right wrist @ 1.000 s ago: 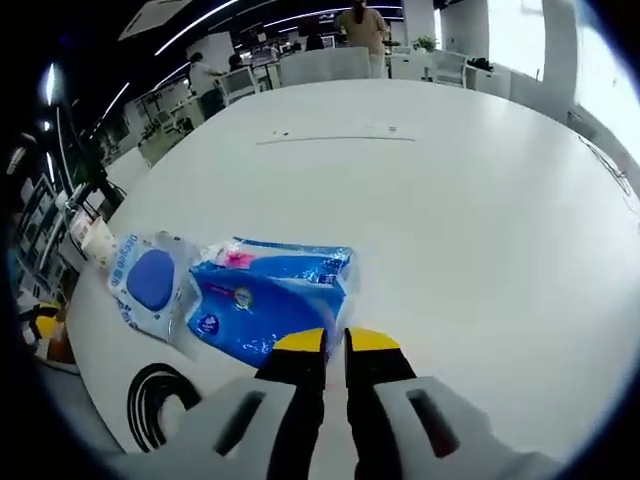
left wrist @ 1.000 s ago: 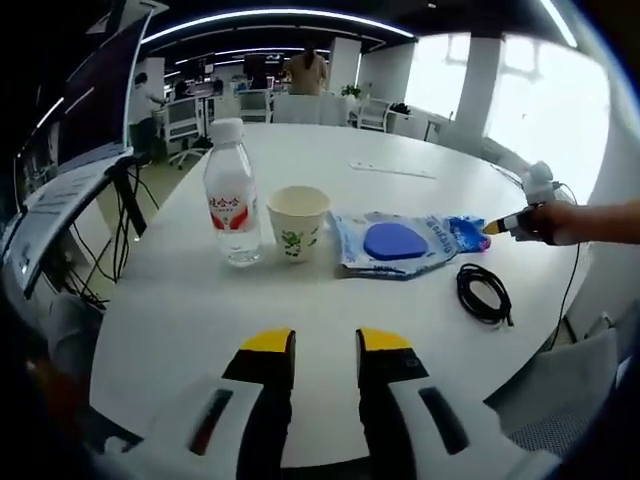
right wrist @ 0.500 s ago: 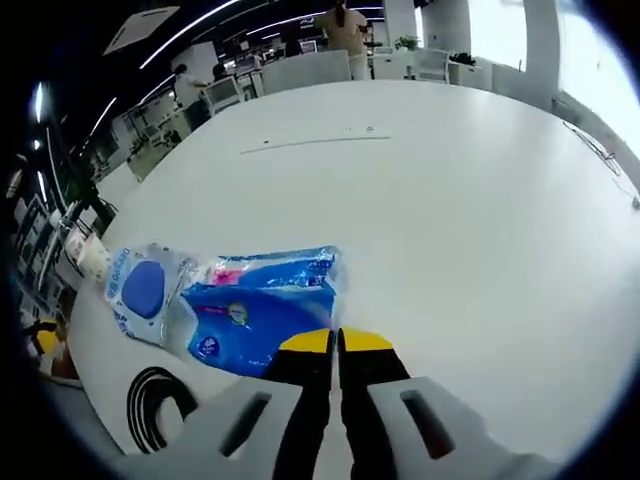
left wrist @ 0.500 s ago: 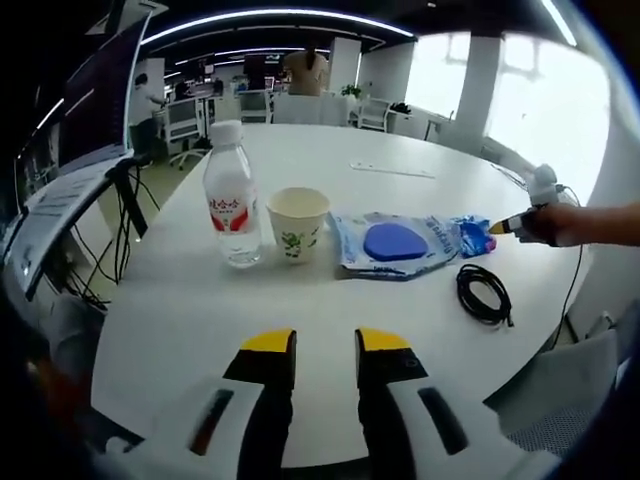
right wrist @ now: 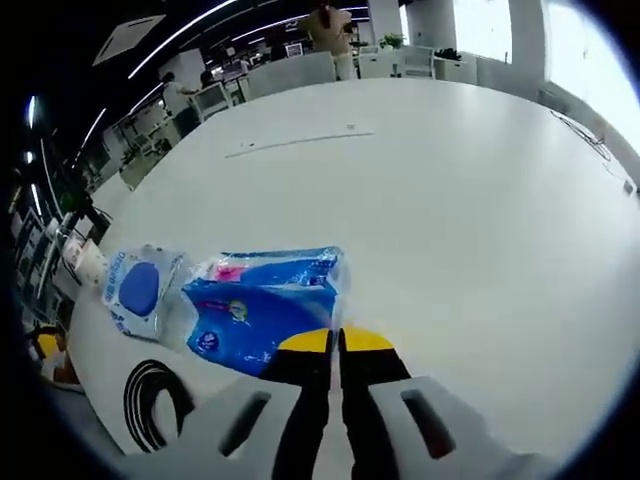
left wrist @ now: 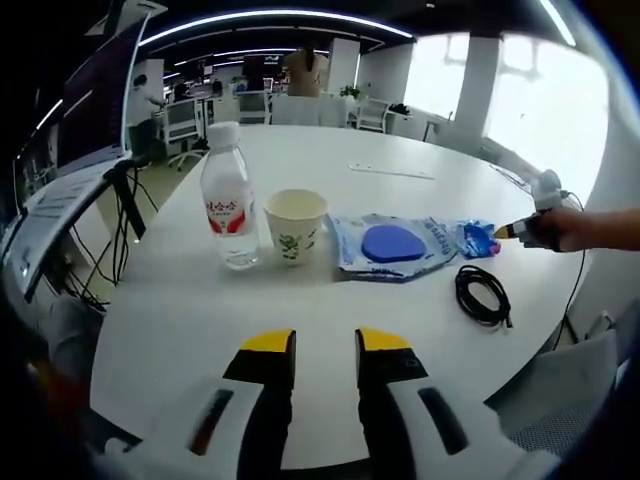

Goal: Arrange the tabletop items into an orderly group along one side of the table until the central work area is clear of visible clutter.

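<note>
My right gripper (right wrist: 335,342) has its jaws pinched on the edge of the blue tissue pack (right wrist: 262,300), beside the blue-disc pouch (right wrist: 137,288) and black cable coil (right wrist: 152,400). My left gripper (left wrist: 325,342) hovers with jaws apart over the white tabletop (left wrist: 200,320), facing the water bottle (left wrist: 228,198) and paper cup (left wrist: 295,223).

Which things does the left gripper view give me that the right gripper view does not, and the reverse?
Left gripper view: the water bottle, and the left gripper with jaws apart. Right gripper view: the blue pack and its printed face, with the right gripper shut on its edge. Both: the pouch with a blue disc, the black cable coil, the white table.
</note>
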